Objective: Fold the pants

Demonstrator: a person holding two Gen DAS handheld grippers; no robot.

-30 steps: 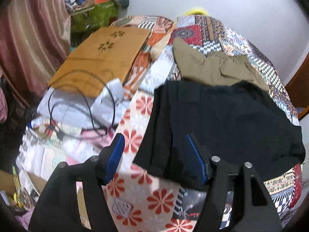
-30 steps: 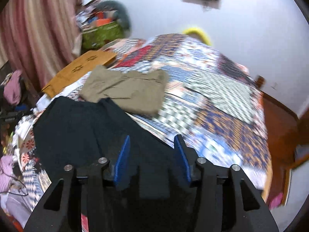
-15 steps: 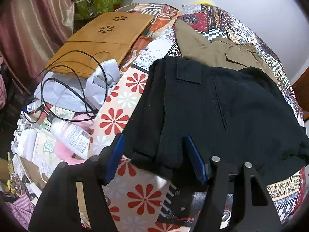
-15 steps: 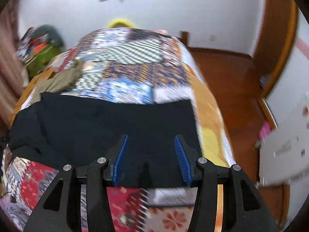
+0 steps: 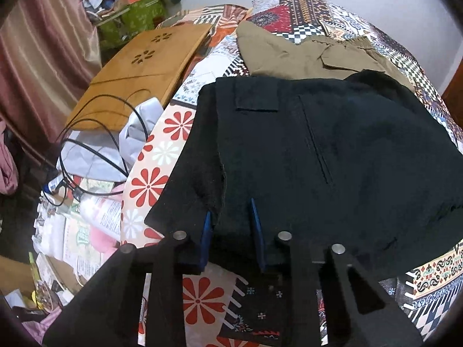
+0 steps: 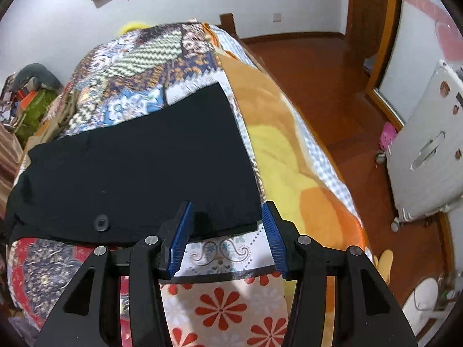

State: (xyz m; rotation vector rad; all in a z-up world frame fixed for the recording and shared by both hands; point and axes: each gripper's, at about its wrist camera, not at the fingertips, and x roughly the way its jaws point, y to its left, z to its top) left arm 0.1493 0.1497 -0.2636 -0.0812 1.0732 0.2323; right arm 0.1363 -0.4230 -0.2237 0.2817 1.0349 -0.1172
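Observation:
Black pants [image 5: 318,150] lie spread across the patchwork bed. My left gripper [image 5: 231,225] is shut on the pants' near edge at the waist end, cloth bunched between its blue pads. In the right wrist view the pants' leg end [image 6: 150,167] lies flat near the bed's right side. My right gripper [image 6: 227,231] is open, its blue fingers on either side of the hem corner, just above the cloth.
Olive-brown pants [image 5: 303,55] lie behind the black ones. A wooden lap tray [image 5: 139,72], black cable [image 5: 95,144] and clutter sit at the bed's left. The bed drops off to a wooden floor [image 6: 332,86] on the right, where a white case [image 6: 428,150] stands.
My left gripper has closed on the pants' near edge. My right gripper has moved down to the hem corner and stays open.

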